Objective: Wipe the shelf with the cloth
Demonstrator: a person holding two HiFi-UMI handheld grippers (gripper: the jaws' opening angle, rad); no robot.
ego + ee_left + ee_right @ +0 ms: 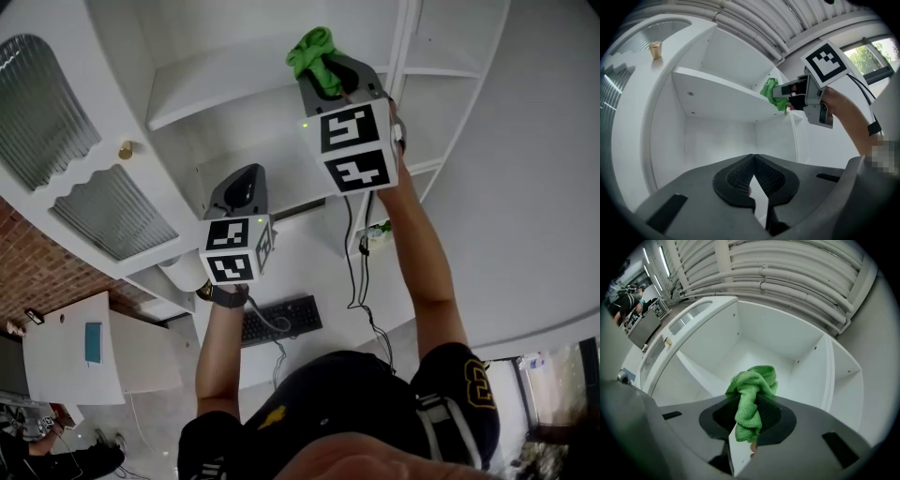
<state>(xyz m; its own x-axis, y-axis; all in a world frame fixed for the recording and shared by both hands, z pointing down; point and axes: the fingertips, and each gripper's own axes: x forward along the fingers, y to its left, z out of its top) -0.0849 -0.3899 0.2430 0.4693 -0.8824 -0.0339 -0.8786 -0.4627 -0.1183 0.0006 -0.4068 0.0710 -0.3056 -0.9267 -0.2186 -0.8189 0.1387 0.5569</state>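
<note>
Green cloth fills the right gripper's jaws, which pinch it near its middle so that a bunched wad stands out past their tips. Ahead of that wad opens the white cabinet. The shelf lies just beside the wad: in the left gripper view the cloth sits at the right end of the shelf's front edge (touching or just clear, I cannot tell). From there the shelf's long axis runs away to the left, so I judge the wipe calls for a leftward sweep along it with the wad pressed on. The left gripper hangs lower, its jaws pressed together at the tips on nothing. It points into the compartment beneath the shelf, well apart from the cloth. Of the two, the right gripper is plainly the nearer.
</note>
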